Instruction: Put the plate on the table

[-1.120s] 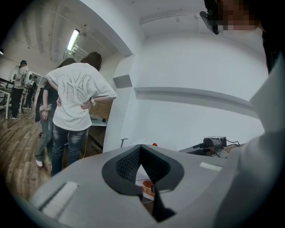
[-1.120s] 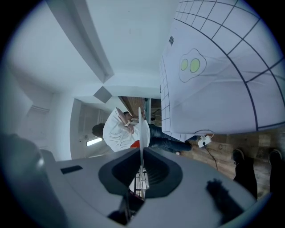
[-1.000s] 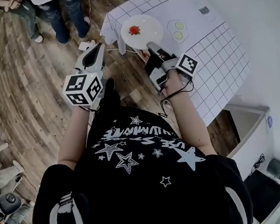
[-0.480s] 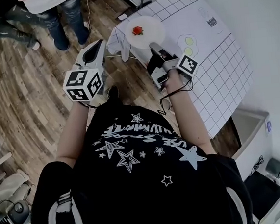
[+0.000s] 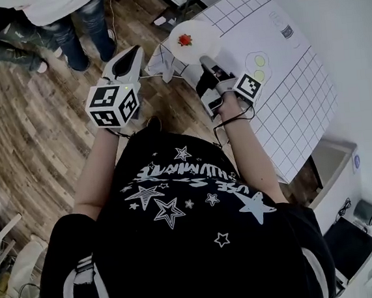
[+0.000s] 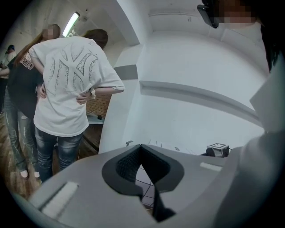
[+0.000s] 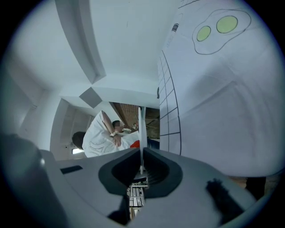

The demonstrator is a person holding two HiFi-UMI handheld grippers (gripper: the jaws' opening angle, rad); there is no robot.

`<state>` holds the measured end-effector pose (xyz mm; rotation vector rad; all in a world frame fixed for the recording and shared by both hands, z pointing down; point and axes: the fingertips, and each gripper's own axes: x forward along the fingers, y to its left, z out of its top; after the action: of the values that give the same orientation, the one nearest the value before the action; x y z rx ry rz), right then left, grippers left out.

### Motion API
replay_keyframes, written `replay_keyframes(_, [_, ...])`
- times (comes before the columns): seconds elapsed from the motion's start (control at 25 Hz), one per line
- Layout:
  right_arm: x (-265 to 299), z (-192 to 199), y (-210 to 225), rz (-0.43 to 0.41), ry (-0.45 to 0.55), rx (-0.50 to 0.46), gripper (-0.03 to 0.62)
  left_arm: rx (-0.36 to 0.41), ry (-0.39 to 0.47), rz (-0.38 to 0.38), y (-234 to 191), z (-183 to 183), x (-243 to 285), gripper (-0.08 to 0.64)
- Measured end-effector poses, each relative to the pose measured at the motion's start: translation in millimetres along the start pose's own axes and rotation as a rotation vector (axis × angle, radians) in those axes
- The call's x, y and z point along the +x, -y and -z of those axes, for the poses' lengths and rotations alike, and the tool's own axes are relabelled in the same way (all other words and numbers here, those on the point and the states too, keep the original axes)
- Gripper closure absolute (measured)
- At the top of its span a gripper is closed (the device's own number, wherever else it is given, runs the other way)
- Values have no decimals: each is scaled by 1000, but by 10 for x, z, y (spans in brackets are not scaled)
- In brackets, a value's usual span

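The right gripper (image 5: pixel 206 63) is clamped on the near rim of the white plate (image 5: pixel 196 34), which shows edge-on between its jaws in the right gripper view. The plate carries a small red food item (image 5: pixel 185 40) and sits level over the corner of the grid-patterned table (image 5: pixel 291 82); whether it touches the table cannot be told. The left gripper (image 5: pixel 130 57) has its jaws together on nothing, held over the wooden floor (image 5: pixel 25 114).

Left gripper (image 5: pixel 132 54) held out ahead of torso, forearm extended, jaws closed tip to tip, nothing between. Right gripper (image 5: pixel 205 62) alongside, to its right, jaws clamped on plate (image 5: pixel 195 29) rim; plate juts beyond tips
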<state>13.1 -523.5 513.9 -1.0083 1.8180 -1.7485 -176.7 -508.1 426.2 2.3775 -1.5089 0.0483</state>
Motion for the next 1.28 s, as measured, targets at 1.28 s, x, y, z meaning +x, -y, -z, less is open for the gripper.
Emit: replay_keyframes(1.28, [440, 98, 667, 282, 95, 142, 568, -37, -96, 134, -370, 192, 481, 551])
